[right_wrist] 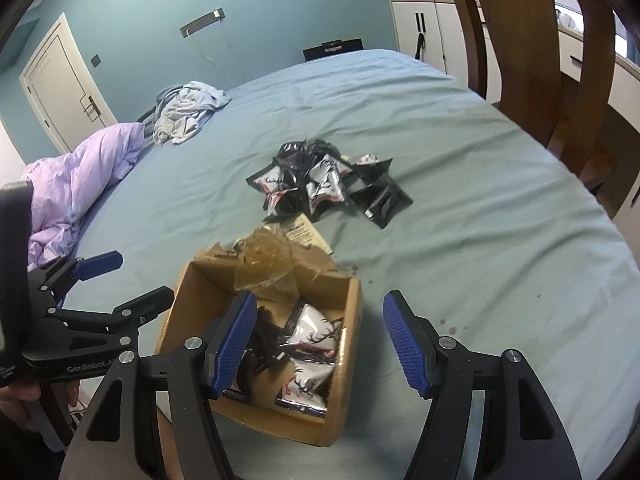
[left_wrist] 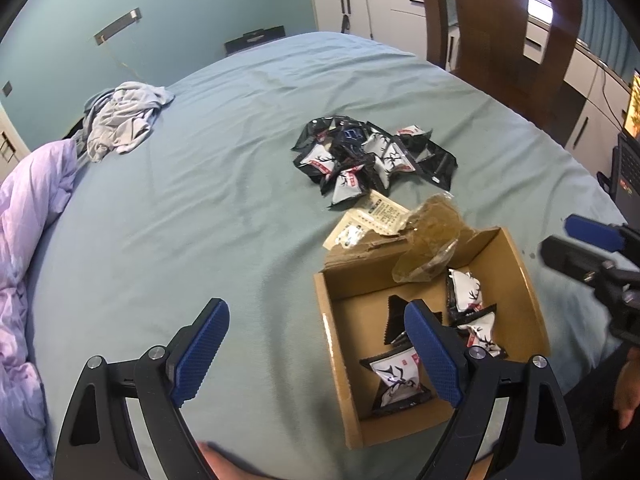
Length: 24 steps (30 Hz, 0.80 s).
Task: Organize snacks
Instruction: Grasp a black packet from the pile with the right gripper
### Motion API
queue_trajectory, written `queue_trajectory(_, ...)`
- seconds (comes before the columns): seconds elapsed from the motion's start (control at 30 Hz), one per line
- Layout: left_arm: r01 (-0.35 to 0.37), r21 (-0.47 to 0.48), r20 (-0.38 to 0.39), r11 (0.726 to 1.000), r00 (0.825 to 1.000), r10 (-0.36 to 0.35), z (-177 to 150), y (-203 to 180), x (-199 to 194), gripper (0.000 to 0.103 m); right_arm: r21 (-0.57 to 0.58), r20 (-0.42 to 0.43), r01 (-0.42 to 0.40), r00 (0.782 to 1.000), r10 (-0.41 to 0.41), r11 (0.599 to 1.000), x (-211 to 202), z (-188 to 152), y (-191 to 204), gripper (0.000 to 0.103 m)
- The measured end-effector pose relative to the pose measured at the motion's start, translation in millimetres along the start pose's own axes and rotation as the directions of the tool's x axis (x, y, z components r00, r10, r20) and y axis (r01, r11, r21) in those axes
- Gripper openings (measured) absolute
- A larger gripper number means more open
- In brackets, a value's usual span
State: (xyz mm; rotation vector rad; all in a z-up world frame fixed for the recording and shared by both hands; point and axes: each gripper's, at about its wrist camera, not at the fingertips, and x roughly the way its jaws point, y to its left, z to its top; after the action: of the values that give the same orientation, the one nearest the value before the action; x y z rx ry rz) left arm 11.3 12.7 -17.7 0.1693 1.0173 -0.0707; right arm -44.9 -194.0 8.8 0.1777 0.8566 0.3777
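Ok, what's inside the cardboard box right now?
The cardboard box holds several black-and-white snack packets and a crumpled piece of brown tape at its far end. The right gripper's finger hides the near left corner, so an exact count isn't possible.

We get soft, even daylight on the bed (left_wrist: 240,160), brightest behind the chair (left_wrist: 496,20). Shadows faint. Fisheye bends edges, corners black. Focus sharp mid-bed, softer toward the rim.

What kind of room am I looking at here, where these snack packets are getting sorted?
Most likely a bedroom. The work surface is a bed under a teal sheet, with a lilac duvet bunched at one side, crumpled clothes at the far edge, and white cabinets along the wall.
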Motion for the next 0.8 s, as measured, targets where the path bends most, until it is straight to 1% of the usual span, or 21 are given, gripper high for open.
queue_trajectory(0.17,0.006,-0.033,0.004,0.999,1.000,-0.006,3,5,1,0.091,0.039,-0.016,0.001,1.000,0.000,0.999,-13,16,-23,0.065)
queue_trajectory(0.27,0.026,-0.067,0.010,0.997,1.000,-0.026,9,9,0,0.091,0.012,-0.024,0.041,0.999,-0.041,0.999,-16,25,-38,0.065)
queue_trajectory(0.33,0.051,-0.097,0.012,0.994,0.999,-0.050,13,13,0,0.091,0.000,-0.043,0.069,0.997,-0.069,0.998,-10,27,-46,0.065)
queue_trajectory(0.4,0.074,-0.121,0.004,0.990,0.997,-0.074,16,17,2,0.092,0.032,-0.087,0.078,0.993,-0.075,0.996,3,29,-57,0.065)
queue_trajectory(0.47,0.107,-0.132,-0.017,0.985,0.994,-0.110,19,20,6,0.092,0.084,-0.121,0.059,0.991,-0.049,0.995,17,32,-65,0.065)
queue_trajectory(0.53,0.143,-0.164,-0.028,0.976,0.988,-0.149,22,27,8,0.092,0.113,-0.147,0.054,0.988,-0.037,0.992,30,38,-69,0.065)
queue_trajectory(0.6,0.138,-0.189,-0.037,0.972,0.988,-0.148,24,32,11,0.092,0.123,-0.168,0.047,0.985,-0.026,0.991,43,45,-72,0.065)
queue_trajectory(0.7,0.113,-0.208,-0.066,0.972,0.989,-0.129,28,39,23,0.092,0.093,-0.198,0.057,0.979,-0.038,0.994,65,55,-70,0.065)
queue_trajectory(0.8,0.098,-0.224,-0.083,0.970,0.989,-0.119,33,47,34,0.092,0.088,-0.223,0.034,0.975,-0.014,0.996,86,64,-68,0.065)
